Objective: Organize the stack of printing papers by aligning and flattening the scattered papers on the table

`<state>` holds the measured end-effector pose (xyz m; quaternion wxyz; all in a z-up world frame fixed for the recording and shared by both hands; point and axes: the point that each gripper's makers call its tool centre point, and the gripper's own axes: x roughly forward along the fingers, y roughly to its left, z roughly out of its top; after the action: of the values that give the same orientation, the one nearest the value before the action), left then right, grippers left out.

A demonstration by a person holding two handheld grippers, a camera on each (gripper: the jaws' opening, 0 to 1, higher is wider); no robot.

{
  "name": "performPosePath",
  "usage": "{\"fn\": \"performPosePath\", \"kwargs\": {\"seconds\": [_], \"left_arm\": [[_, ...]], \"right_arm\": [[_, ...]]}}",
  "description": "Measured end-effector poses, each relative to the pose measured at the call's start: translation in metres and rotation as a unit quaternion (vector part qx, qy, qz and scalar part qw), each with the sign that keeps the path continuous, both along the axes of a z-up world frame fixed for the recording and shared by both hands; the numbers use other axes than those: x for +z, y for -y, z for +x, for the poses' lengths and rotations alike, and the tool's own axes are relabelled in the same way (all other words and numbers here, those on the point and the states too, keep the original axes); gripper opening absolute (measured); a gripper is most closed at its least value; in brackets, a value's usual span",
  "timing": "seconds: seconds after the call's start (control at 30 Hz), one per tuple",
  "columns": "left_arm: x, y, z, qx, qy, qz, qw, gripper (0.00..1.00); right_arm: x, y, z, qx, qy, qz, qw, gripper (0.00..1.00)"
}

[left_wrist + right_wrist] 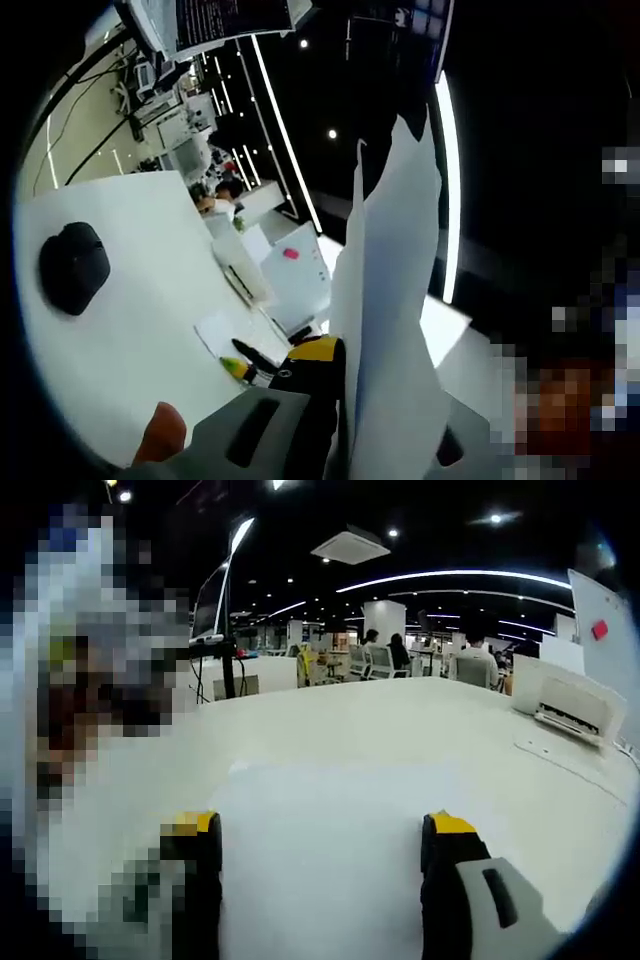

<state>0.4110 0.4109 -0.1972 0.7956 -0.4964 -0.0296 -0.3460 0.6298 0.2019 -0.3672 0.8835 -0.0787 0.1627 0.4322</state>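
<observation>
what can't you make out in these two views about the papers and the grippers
- Left gripper view: where the left gripper bites the held papers; the sheets cover it, and their count is unclear.
- Left gripper view: the black object on the table is too blurred to name.
- Right gripper view: the near end of the flat paper is cut off between the right gripper jaws.

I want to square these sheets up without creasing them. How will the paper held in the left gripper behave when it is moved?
The paper is probably floppy: its top edge curls. It looks thin and light, so it may sway or crease at the left gripper.
</observation>
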Motion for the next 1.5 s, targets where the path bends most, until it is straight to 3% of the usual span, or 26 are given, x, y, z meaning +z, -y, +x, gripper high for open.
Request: {"fn": "performPosePath", "kwargs": {"seconds": [0.13,0.23,0.37,0.47,0.53,0.83,0.93,0.97,1.1,1.13,1.3,1.4,1.5], "left_arm": [[0.001,-0.001,0.000,0.000,0.000,0.002,1.0000,0.06],[0.002,-0.001,-0.003,0.002,0.001,0.002,1.0000,0.06],[0.004,-0.001,-0.006,0.004,0.003,0.003,1.0000,0.06],[0.006,-0.001,-0.009,0.007,0.006,0.003,1.0000,0.06],[0.007,-0.001,-0.010,0.008,0.007,0.002,0.9999,0.06],[0.011,-0.006,-0.013,0.011,0.012,0.002,0.9999,0.06],[0.011,-0.010,-0.013,0.014,0.013,0.002,0.9998,0.06],[0.011,-0.010,-0.013,0.014,0.013,0.002,0.9998,0.06],[0.012,-0.006,-0.013,0.012,0.014,0.001,0.9998,0.06],[0.012,-0.005,-0.014,0.011,0.014,0.002,0.9998,0.06],[0.014,0.000,-0.017,0.009,0.017,0.003,0.9998,0.06],[0.014,-0.002,-0.016,0.010,0.017,0.003,0.9998,0.06],[0.013,-0.003,-0.016,0.010,0.015,0.003,0.9998,0.06]], "right_arm": [[0.001,0.000,0.001,0.001,0.004,0.005,1.0000,0.71],[0.001,-0.003,-0.008,0.001,-0.009,-0.014,0.9999,0.72],[-0.002,-0.011,-0.025,0.029,-0.018,-0.027,0.9990,0.90],[-0.001,-0.010,-0.034,0.037,-0.029,-0.016,0.9987,0.90],[-0.007,-0.004,-0.038,0.039,-0.021,-0.046,0.9979,0.90],[-0.008,-0.013,-0.057,0.067,-0.040,-0.031,0.9964,0.90],[-0.011,-0.014,-0.072,0.090,-0.018,-0.056,0.9942,0.90],[-0.013,-0.013,-0.074,0.080,-0.026,-0.046,0.9954,0.90],[-0.013,-0.010,-0.073,0.091,-0.008,-0.039,0.9951,0.90],[-0.012,-0.008,-0.074,0.079,-0.021,-0.031,0.9962,0.90],[-0.008,-0.008,-0.071,0.075,-0.011,-0.014,0.9971,0.89],[-0.002,-0.007,-0.068,0.073,-0.003,-0.005,0.9973,0.78],[-0.001,-0.007,-0.068,0.077,-0.002,-0.003,0.9971,0.77]]}}
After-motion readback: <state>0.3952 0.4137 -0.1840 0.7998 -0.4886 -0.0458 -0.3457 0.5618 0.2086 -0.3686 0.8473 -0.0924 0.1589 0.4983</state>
